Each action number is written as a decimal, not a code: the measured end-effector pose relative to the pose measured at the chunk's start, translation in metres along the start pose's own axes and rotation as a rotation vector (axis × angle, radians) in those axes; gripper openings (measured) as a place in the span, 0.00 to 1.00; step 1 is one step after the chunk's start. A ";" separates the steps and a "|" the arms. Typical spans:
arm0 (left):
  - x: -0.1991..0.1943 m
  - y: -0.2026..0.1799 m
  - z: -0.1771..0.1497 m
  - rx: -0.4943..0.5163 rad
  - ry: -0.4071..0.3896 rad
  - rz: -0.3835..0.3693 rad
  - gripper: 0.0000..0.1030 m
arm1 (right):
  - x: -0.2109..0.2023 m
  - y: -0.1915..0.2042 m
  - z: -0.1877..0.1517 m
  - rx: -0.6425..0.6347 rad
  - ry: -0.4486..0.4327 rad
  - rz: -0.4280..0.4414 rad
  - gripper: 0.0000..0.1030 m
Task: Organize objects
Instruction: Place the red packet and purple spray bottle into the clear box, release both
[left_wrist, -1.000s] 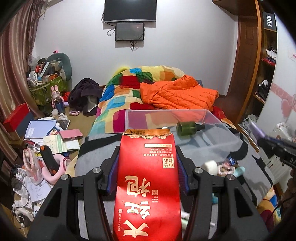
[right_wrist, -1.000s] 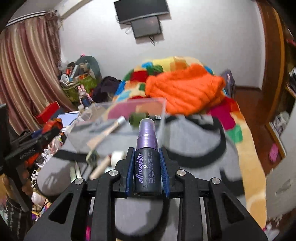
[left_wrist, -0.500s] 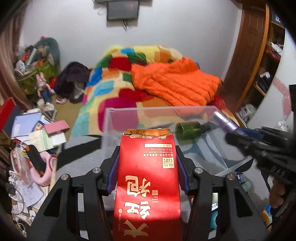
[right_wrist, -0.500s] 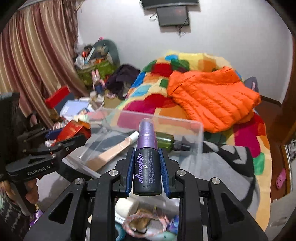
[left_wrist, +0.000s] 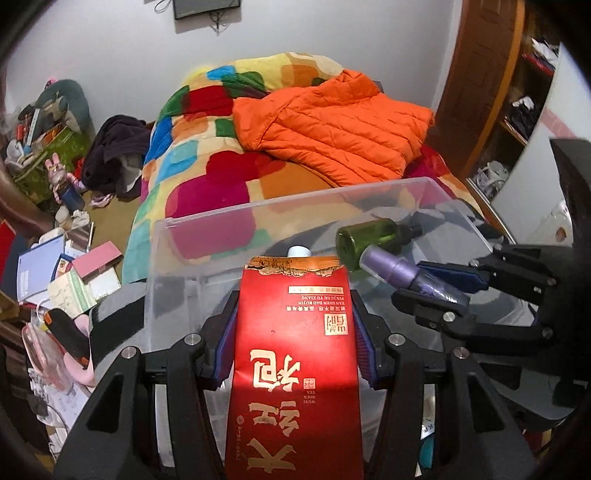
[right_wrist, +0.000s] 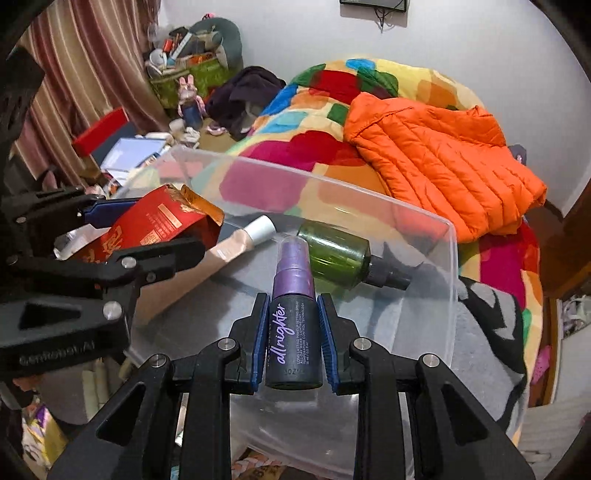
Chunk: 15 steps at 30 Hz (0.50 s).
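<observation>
Nearest the left wrist camera, the left tool (left_wrist: 295, 343) is clenching a red tea packet (left_wrist: 295, 369) between its blue pads, the torn top pointing forward. In the right wrist view the right tool (right_wrist: 294, 350) is gripping a small purple spray bottle (right_wrist: 293, 332) by its dark lower body, cap forward.

What is changing: a second ago both tools were hovering short of the clear plastic bin (left_wrist: 332, 201), with the grey blanket (right_wrist: 491, 332) showing beneath them. Now both are tipping downward and reaching over the bin's near rim, so the packet's top and the bottle's cap are sitting above the bin's floor. Each tool is also showing up in the other's camera, closing in from either side. I judge that both things are about to be let go into the bin, though neither is resting on its bottom yet.

Inside the bin, a beige tube with a white cap (right_wrist: 236, 247) is lying on the left, and a green bottle with a black sprayer (right_wrist: 340, 254) is lying on its side towards the far wall. Nothing else is showing in it.

Beyond the bin, an orange puffer jacket (left_wrist: 332, 122) is lying on the bed's patchwork quilt (left_wrist: 207, 177).
</observation>
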<state>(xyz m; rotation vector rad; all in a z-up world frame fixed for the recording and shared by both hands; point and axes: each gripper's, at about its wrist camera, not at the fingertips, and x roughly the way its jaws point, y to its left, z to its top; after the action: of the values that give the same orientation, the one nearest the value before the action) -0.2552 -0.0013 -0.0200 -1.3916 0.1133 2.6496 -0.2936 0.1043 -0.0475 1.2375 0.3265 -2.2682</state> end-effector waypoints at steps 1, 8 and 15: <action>-0.001 -0.003 -0.001 0.012 -0.006 0.003 0.52 | 0.000 0.000 0.000 0.001 0.003 -0.004 0.23; -0.020 -0.009 -0.005 0.029 -0.052 0.009 0.57 | -0.015 0.004 -0.004 -0.031 -0.008 -0.058 0.25; -0.064 -0.010 -0.018 0.023 -0.160 0.057 0.77 | -0.057 0.001 -0.013 0.004 -0.096 -0.051 0.39</action>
<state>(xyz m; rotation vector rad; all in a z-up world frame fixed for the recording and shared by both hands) -0.2034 0.0004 0.0227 -1.1819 0.1665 2.7844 -0.2585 0.1289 -0.0070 1.1298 0.3215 -2.3635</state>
